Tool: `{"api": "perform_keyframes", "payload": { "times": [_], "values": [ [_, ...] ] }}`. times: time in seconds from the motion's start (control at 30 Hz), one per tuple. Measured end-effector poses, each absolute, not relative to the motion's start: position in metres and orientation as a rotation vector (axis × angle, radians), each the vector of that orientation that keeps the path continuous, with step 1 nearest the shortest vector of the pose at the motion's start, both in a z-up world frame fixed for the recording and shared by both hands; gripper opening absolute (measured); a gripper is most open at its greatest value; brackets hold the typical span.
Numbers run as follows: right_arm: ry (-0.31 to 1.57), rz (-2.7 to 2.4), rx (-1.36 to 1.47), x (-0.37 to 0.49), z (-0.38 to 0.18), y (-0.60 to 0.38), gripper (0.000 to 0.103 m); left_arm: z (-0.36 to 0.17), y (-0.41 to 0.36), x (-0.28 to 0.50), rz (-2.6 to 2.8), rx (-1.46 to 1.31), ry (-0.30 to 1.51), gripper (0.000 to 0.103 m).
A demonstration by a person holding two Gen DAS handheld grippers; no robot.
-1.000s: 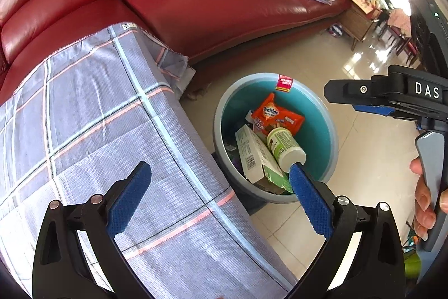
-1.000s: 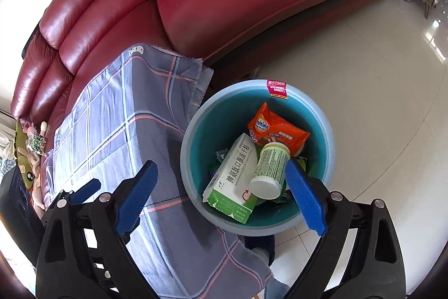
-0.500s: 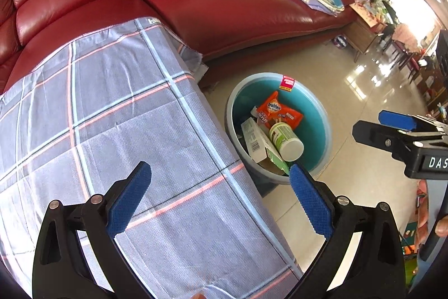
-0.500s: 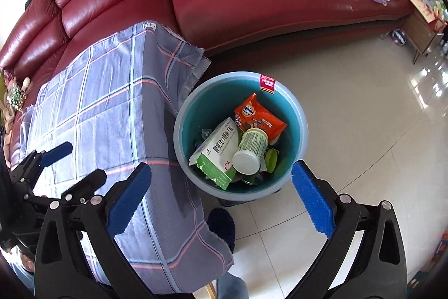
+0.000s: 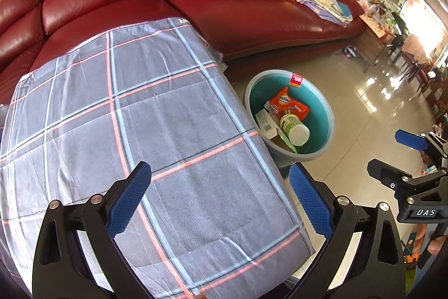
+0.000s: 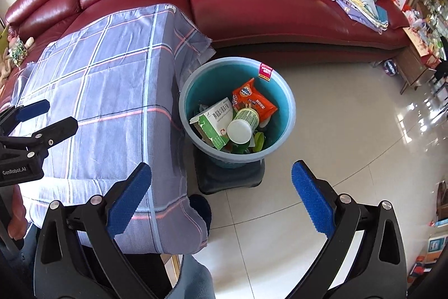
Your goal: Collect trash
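Two black grippers with blue pads, left [image 5: 219, 196] and right [image 6: 221, 196], spread wide and empty. Below, on pale floor tiles beside checked grey cloth [image 6: 112, 91]: round teal plastic bin [image 6: 288, 114] holding orange snack packet [image 6: 253, 100], white-capped green bottle [image 6: 243, 121], green-white carton [image 6: 215, 121].

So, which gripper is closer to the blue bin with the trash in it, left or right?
Right. The right gripper hangs open over the floor just in front of the bin. The left gripper, also open, is over the checked cloth, with the bin off to its side.
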State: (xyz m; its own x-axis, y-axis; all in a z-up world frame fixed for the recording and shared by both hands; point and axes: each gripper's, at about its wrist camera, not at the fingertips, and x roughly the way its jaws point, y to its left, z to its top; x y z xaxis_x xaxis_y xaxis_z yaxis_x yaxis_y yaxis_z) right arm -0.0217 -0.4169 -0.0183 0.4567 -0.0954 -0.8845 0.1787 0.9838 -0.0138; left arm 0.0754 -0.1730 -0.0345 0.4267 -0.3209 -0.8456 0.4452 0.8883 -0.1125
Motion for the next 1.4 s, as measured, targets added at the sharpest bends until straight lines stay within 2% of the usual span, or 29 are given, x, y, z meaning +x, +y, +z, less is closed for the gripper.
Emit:
{"api": "perform_keyframes", "payload": {
  "times": [0.47, 1.4],
  "values": [
    [1.055, -0.176, 0.081, -0.052, -0.019, -0.406, 0.096, -0.027, -0.163, 0.049, -0.47, 0.143, 1.0, 0.099],
    [1.065, -0.178, 0.145, -0.044, -0.033, -0.41, 0.096, -0.035, -0.161, 0.047, -0.468, 0.144, 0.985, 0.099]
  ]
}}
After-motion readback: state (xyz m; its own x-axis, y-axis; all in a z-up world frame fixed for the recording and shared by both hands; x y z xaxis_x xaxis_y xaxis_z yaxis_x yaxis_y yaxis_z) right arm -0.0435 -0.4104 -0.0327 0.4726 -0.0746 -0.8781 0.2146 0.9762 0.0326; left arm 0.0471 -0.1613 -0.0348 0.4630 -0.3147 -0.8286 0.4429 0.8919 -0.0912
